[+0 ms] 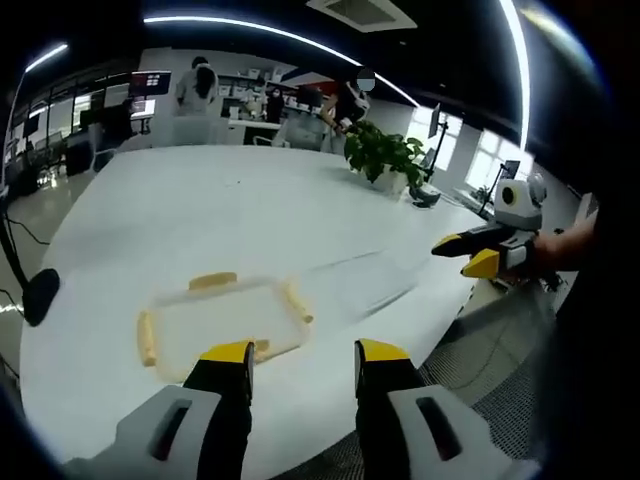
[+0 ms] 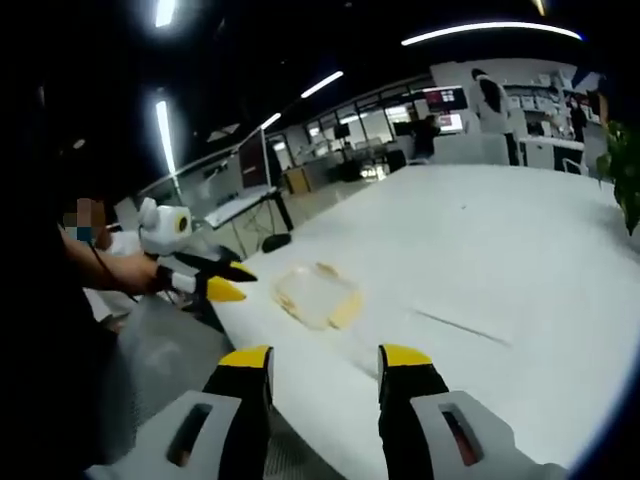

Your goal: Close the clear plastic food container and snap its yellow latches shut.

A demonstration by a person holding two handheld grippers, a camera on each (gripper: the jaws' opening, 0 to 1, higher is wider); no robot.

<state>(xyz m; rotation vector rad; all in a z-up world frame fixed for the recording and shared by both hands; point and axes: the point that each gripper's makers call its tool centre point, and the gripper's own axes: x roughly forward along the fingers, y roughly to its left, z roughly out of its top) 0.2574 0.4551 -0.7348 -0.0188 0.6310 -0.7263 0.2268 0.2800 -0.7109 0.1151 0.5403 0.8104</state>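
Clear plastic container (image 1: pixel 225 322) lies near the white desk (image 1: pixel 250 210) edge, both my grippers, left (image 1: pixel 303 370) and right (image 2: pixel 325 372), released and apart from it. Pressing a yellow latch (image 1: pixel 147 337) sideways could slide it off.

From my left hand-held gripper (image 1: pixel 303 362), its own jaw hides the near edge of the clear food container (image 1: pixel 222 322), so I cannot tell how the yellow latch (image 1: pixel 262 349) there sits. In the right gripper view the container is small and motion-blurred; I cannot make out its latches or lid. The potted plant (image 2: pixel 626 168) is cut off by that view's edge.
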